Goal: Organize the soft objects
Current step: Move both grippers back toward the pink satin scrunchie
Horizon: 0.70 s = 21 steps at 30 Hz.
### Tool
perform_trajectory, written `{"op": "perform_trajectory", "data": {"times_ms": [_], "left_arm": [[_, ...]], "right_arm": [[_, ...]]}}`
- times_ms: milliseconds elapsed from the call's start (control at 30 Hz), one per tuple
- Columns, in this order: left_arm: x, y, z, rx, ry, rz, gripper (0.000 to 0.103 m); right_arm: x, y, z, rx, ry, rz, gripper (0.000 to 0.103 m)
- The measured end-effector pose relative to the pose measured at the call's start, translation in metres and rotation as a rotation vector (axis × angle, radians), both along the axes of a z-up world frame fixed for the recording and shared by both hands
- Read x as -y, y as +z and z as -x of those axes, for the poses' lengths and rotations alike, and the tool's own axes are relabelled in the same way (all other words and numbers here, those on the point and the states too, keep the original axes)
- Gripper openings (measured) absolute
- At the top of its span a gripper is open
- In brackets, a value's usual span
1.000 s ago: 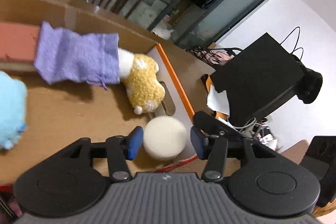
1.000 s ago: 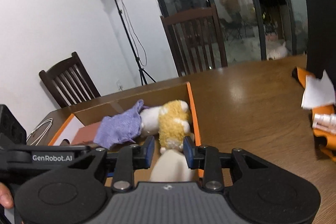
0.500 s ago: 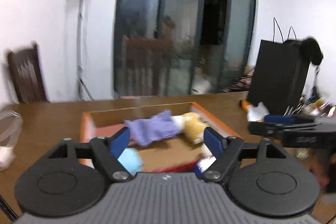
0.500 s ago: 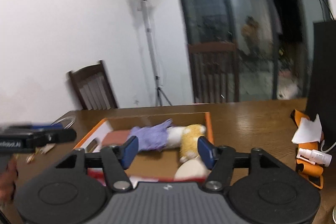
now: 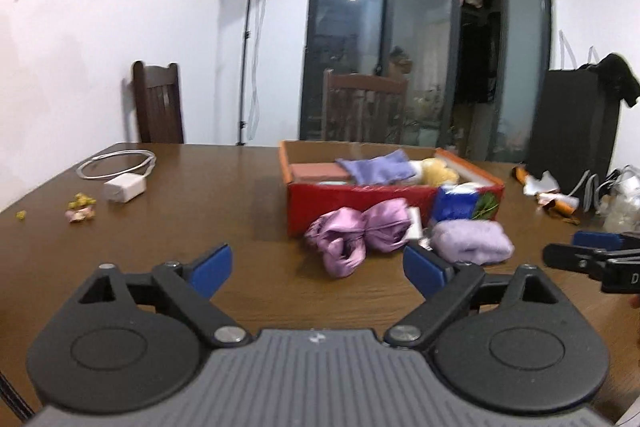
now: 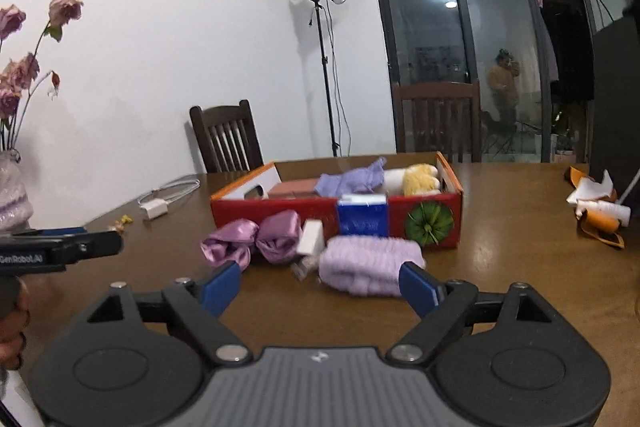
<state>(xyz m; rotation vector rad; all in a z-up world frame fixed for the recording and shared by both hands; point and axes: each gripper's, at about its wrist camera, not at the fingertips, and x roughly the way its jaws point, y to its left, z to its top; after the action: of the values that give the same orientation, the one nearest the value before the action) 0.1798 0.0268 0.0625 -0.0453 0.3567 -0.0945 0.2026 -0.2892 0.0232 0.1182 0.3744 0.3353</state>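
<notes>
Two grippers, left (image 5: 316,265) and right (image 6: 320,285), spread and empty; your satin bundle (image 5: 358,233) and knit roll (image 6: 370,265) wait beside the box (image 6: 280,211) for loading.

Bare table (image 5: 168,223) stretches from 9 to 12 o'clock of my left gripper (image 5: 318,267), open run. At 12–1 the satin bundle (image 5: 356,233) and lilac knit (image 5: 472,241) block, red box (image 5: 360,205) right behind them. Charger (image 5: 123,190) and petals (image 5: 81,209) far at 10. Right gripper (image 6: 320,285): knit touching near 1, clear table at 2–3.
</notes>
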Motion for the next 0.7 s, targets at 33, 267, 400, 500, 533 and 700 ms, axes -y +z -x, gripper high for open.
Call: {"op": "perform_trajectory", "data": {"times_ms": [33, 267, 400, 500, 533, 700], "left_arm": [[-0.001, 0.000, 0.001, 0.004, 0.012, -0.005, 0.094], [-0.001, -0.001, -0.003, 0.017, 0.002, -0.001, 0.095], [0.002, -0.010, -0.018, -0.027, -0.012, 0.006, 0.095], [0.006, -0.018, -0.039, -0.071, -0.002, 0.000, 0.095], [0.008, -0.020, -0.048, -0.077, -0.006, -0.003, 0.095], [0.018, -0.029, -0.105, -0.088, -0.027, -0.018, 0.079]], "right_arm": [[0.000, -0.001, -0.001, -0.006, -0.019, 0.016, 0.087], [0.004, -0.003, 0.001, -0.007, -0.085, 0.002, 0.099], [0.000, -0.010, -0.007, -0.043, -0.071, 0.009, 0.099], [-0.004, -0.015, -0.016, -0.066, -0.064, 0.016, 0.097], [-0.006, -0.016, -0.019, -0.074, -0.057, 0.015, 0.096], [-0.021, -0.022, -0.041, -0.121, -0.004, 0.020, 0.085]]}}
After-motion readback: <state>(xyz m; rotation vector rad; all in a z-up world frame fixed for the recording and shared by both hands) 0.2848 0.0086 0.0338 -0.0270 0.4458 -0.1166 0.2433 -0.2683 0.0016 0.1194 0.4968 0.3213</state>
